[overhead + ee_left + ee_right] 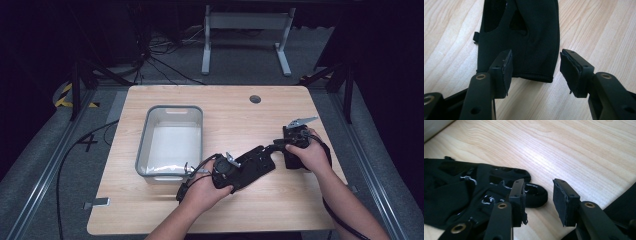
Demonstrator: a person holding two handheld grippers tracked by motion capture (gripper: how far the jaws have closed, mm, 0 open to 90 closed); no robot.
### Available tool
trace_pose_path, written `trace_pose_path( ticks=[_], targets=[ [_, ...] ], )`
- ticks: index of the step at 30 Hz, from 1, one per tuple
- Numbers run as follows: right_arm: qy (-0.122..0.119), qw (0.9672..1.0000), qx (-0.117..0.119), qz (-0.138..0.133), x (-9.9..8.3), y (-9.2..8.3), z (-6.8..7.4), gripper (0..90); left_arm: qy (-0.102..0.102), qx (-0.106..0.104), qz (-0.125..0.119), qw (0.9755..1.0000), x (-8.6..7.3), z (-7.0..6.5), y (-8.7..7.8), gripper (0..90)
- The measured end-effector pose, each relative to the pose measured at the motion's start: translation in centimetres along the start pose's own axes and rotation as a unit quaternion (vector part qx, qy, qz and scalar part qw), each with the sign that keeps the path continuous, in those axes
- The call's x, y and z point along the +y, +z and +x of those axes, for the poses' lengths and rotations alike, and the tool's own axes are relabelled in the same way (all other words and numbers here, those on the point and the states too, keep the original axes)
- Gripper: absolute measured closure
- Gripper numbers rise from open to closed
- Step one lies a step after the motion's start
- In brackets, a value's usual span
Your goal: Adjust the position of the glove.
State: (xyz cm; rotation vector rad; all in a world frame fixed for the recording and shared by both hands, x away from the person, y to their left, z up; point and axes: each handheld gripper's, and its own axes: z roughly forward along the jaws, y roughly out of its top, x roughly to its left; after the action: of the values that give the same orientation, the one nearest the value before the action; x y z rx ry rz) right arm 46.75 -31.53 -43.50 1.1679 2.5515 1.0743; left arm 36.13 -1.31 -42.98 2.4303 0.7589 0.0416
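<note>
A: What is in hand here?

B: A black fabric piece [252, 162], something like a glove or brace with cut-out holes, lies flat on the desk [235, 112] between the two hands, to the right of the grey bin [172, 145]; the left gripper [235, 175] sits at its near-left end and the right gripper [280, 146] at its far-right end.

A: Are the fingers holding it?

B: No; in the left gripper view the fingers [506, 70] stand spread, the hemmed edge of the fabric [529, 50] lying on the wood just ahead of them with nothing pinched; in the right gripper view the fingers [565, 202] are spread wide too, bare desk in the gap, and a looped end of the fabric [474, 192] lies beside the left finger.

A: So which step is this?

B: I judge it a moment with the piece laid on the desk and both grips off it; whether it goes into the bin next I cannot say from this alone.

A: And what does the next move call for?

B: If the piece is to be lifted, each gripper must slide forward until a fabric edge sits between its pads, then close; the thin cloth lies flat, so the lower finger has to get under the hem, or the pinch may catch only wood.
</note>
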Motion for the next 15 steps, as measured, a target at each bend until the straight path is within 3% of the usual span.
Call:
trace_pose_path(
  ticks=[5,9,12,15],
  targets=[
    [-0.001,0.9996,-0.005,0.026,0.2,1.2,-0.3,61.9,0.003,0.006,0.0,1.0,0.0,0.0,0.0,43.5],
    [-0.005,0.9996,-0.003,0.027,0.0,1.5,-0.3,63.3,0.003,0.007,-0.001,1.0,0.0,0.0,0.0,42.9],
    [-0.007,0.9996,0.005,0.028,-0.1,1.5,-0.3,70.9,0.002,0.008,0.002,1.0,0.0,0.0,0.2,42.6],
    [-0.023,0.999,-0.001,0.037,0.1,1.5,-0.1,75.2,0.002,0.008,0.004,1.0,0.0,0.1,0.5,42.8]
  ],
)
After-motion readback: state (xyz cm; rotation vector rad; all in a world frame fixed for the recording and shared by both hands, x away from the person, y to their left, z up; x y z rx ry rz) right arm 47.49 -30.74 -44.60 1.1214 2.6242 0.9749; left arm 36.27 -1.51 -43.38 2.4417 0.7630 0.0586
